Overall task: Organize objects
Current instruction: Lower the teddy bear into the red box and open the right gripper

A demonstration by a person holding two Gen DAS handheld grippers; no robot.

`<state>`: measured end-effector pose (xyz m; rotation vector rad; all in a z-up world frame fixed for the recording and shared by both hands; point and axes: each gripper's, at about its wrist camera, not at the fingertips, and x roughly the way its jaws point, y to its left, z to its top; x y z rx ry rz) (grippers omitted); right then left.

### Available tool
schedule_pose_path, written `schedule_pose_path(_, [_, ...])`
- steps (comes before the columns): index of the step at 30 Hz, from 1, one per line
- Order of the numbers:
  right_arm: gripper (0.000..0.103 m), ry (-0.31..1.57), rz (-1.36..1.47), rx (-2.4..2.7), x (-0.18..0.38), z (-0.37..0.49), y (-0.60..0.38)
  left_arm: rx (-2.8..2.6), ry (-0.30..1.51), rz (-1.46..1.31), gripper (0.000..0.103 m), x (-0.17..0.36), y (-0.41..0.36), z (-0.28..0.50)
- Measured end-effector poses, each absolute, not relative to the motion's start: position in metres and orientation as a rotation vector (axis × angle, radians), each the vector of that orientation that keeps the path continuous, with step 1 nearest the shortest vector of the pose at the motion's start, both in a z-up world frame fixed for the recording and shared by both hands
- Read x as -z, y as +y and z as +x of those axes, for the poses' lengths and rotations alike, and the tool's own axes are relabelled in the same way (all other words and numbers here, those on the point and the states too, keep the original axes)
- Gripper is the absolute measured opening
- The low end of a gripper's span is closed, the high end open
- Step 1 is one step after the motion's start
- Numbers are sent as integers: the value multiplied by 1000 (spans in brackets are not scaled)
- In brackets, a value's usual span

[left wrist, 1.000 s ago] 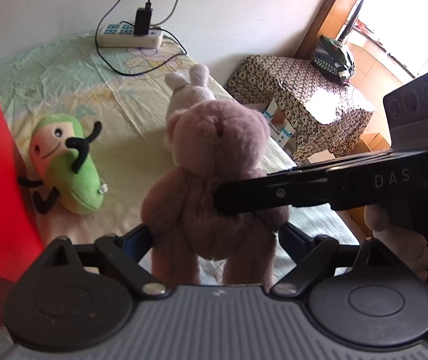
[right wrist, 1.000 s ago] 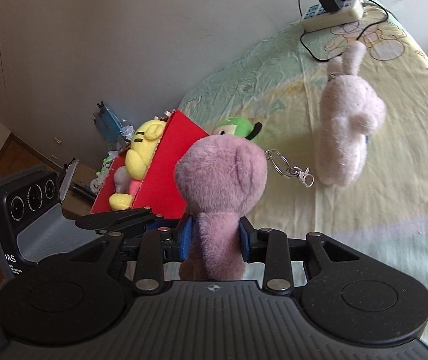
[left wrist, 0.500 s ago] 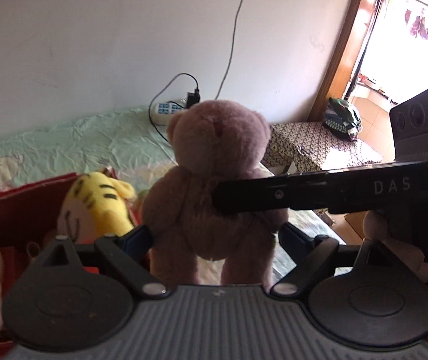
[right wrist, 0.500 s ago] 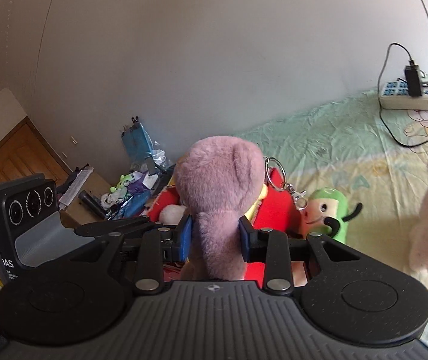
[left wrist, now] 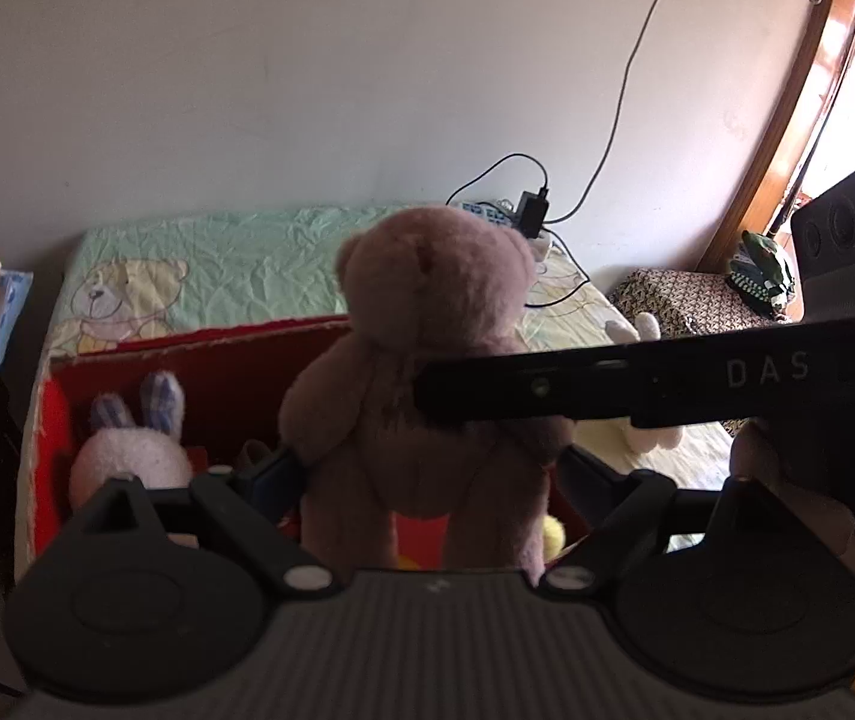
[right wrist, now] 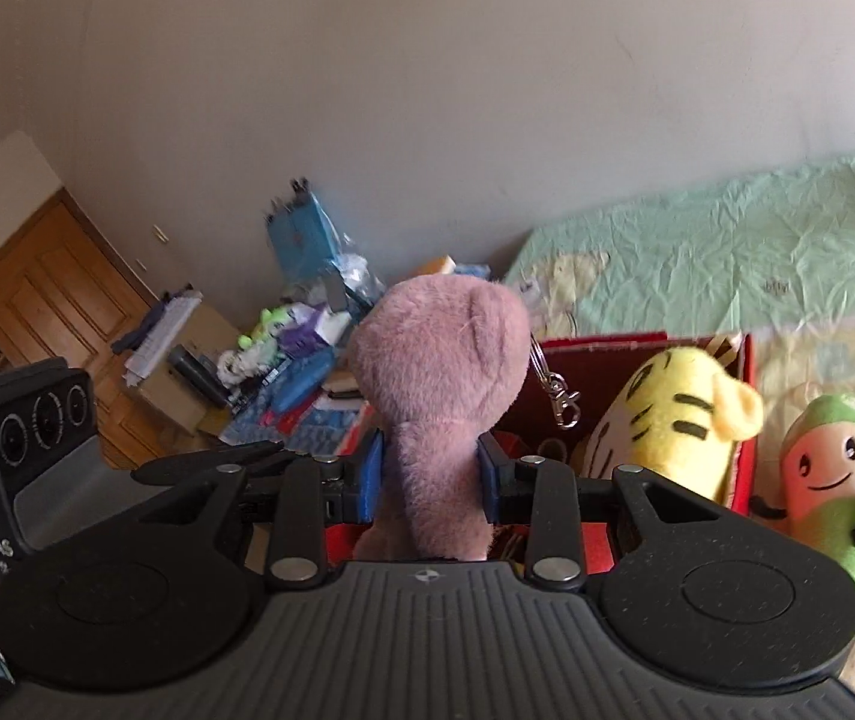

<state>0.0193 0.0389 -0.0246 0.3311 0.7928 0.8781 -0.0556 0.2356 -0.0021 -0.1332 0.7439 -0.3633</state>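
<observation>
Bear [right wrist: 436, 396]: pink plush, clamped at the waist by right gripper [right wrist: 427, 480]; left gripper [left wrist: 427, 468] also around its lower body, blue pads at both flanks, apparently pressed in, so likely grasped by both.
Bear place: above the box [right wrist: 745, 360], over its near-left part, not yet inside.
Right gripper: clenched on bear, pads touching both sides of the torso.
Left gripper: closed in on bear from the opposite face; contact of the pads partly hidden by the fur.
Change: a second ago, bear over the open bed with the box off to the side; now carried across, box directly beneath in both views.
Keyring [right wrist: 556, 399]: hanging from bear's head toward the box interior.
Box contents: yellow tiger [right wrist: 679, 414] against the right wall; bunny [left wrist: 133, 456] with striped ears at the left end.
Outside the box: green plush [right wrist: 835, 480] just right of the box; white bunny [left wrist: 637, 330] on the bed [left wrist: 229, 252], well beyond the box.
Meaning: transport step nearly done; probable next move, lowering bear into the gap between tiger and bunny, then letting go.
Risk: keyring catching on the box rim; bear landing on tiger and tipping out.
Remaining: green plush and white bunny apparently left to collect.
</observation>
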Motion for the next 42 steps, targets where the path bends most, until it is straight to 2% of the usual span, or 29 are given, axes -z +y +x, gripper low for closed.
schedule_pose_path(12, [34,1009,183,-752,44,47,89,345,889,-214,84,58,269,-20])
schedule_pose_path(14, [34,1036,167,-718,50,51,94,343,905,-195,80,64,268,-16])
schedule_pose_path(16, [31,1067,139,-687,56,56,102,346,915,-176,78,68,266,-14])
schedule_pose_path(18, [23,1097,128,-680,63,58,108,343,921,-163,78,71,264,-13])
schedule_pose_path(20, [23,1112,126,-670,68,60,110,334,929,-150,78,75,263,-11])
schedule_pose_path(34, [21,1034,95,-608,80,55,113,304,977,-112,78,86,262,0])
schedule_pose_path(42, [21,1011,171,-586,83,45,104,238,988,-15,82,85,249,0])
